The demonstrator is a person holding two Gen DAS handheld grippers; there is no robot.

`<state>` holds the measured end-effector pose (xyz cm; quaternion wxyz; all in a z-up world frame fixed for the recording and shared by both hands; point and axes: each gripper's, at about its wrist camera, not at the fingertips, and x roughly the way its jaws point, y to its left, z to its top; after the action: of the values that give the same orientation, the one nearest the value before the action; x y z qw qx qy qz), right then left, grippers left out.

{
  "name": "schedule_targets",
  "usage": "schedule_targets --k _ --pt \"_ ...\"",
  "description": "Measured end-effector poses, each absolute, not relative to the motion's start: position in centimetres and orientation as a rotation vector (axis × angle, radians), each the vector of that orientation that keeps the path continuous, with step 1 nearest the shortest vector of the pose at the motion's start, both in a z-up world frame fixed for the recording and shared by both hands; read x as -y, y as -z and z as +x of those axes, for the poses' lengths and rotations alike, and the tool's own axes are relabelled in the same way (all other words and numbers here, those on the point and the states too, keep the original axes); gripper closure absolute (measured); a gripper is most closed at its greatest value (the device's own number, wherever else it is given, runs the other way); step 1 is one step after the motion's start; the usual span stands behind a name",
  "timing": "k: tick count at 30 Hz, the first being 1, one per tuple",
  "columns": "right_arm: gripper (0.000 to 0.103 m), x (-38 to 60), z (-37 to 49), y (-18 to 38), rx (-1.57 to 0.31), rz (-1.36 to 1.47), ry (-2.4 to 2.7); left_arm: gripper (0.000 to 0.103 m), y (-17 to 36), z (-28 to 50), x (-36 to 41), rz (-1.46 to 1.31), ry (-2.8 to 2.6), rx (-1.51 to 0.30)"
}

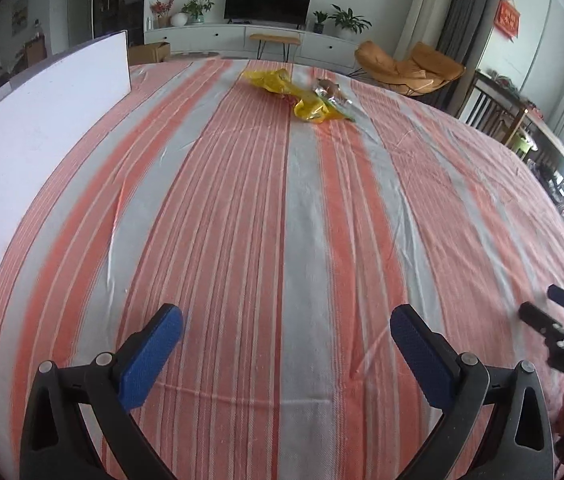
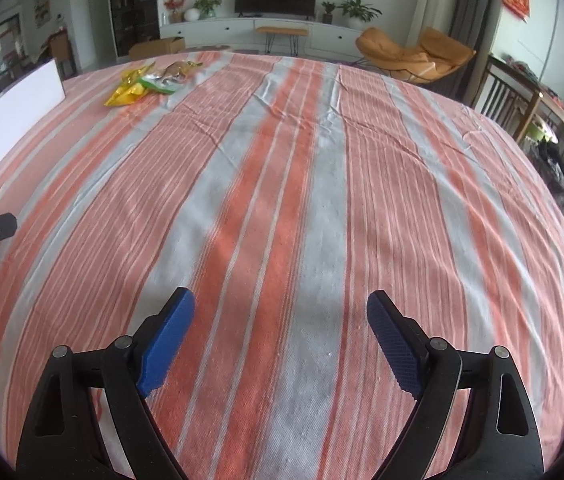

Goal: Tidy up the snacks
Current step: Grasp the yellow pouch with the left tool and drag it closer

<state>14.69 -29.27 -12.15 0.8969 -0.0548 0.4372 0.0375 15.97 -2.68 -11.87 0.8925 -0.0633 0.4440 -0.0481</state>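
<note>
A small heap of snack packets lies near the far edge of the striped tablecloth (image 1: 265, 208): yellow packets (image 1: 282, 84), a silvery packet (image 1: 328, 90) and a green one (image 2: 159, 85). The yellow packets (image 2: 127, 90) show at far left in the right wrist view. My left gripper (image 1: 286, 320) is open over bare cloth at the near side, far from the heap, with nothing between its blue pads. My right gripper (image 2: 280, 304) is open too and holds nothing. Its black tips (image 1: 554, 312) show at the right edge of the left wrist view.
A white board (image 1: 41, 128) stands upright along the table's left edge. Beyond the table are a TV cabinet (image 1: 265, 36), an orange lounge chair (image 1: 406, 66) and a dark wooden chair (image 1: 494, 108) at the right. The cloth (image 2: 282, 184) is wrinkled in places.
</note>
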Motion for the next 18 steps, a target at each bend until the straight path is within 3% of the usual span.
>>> schedule_targets --k 6,13,18 --pt "0.007 29.9 15.1 12.4 -0.923 -0.061 -0.078 0.000 12.5 16.5 4.7 0.005 0.042 -0.952" --pt "0.003 29.8 15.2 12.4 -0.929 -0.057 -0.089 0.000 12.4 17.1 4.6 0.006 0.069 -0.980" --pt "0.003 29.8 15.2 12.4 -0.929 -0.056 -0.089 0.000 9.9 22.1 3.4 -0.101 0.119 -0.997"
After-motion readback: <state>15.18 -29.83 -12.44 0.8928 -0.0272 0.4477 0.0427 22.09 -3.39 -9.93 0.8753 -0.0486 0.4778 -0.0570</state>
